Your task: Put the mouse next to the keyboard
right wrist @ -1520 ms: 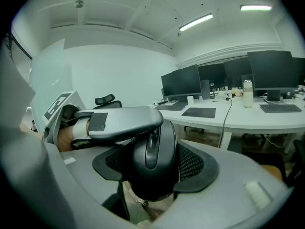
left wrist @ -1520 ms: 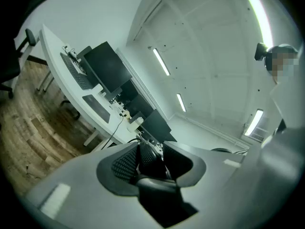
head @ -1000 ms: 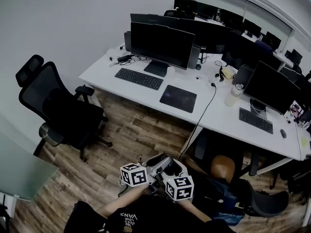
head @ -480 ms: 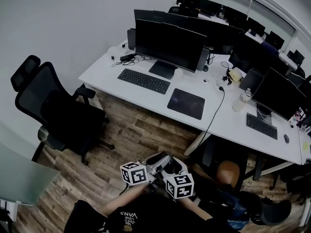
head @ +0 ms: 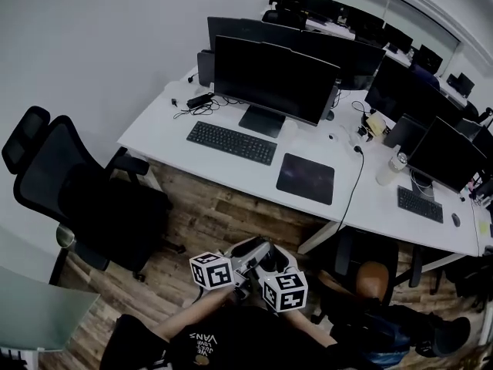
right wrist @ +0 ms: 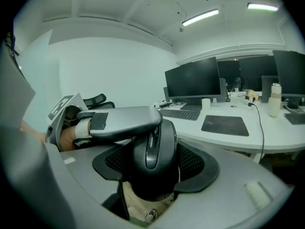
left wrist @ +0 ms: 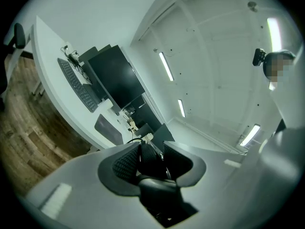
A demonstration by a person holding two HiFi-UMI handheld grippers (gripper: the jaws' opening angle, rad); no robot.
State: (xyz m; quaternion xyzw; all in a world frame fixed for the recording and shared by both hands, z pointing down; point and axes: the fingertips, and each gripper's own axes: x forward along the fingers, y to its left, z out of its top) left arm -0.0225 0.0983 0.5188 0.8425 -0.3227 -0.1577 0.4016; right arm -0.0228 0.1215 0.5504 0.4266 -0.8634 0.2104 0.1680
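Premises: an open-plan office. Long white desks (head: 166, 133) run in rows. The nearest place carries a dark flat monitor (head: 273, 79), a black keyboard (head: 231, 142) and a dark mouse pad (head: 306, 178). Cables (head: 350, 183) trail across the desktop. A black swivel chair (head: 77, 191) with headrest and armrests stands on wood-look flooring (head: 223, 210). Further monitor rows (head: 339, 18) fill the far end. Strip lights (right wrist: 200, 17) are set in a plain white ceiling (left wrist: 214, 56).

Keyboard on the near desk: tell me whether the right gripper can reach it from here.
Probably not yet. The right gripper, shut on the mouse, is held close to the body, with wood floor before the keyboard. Nothing blocks the way.
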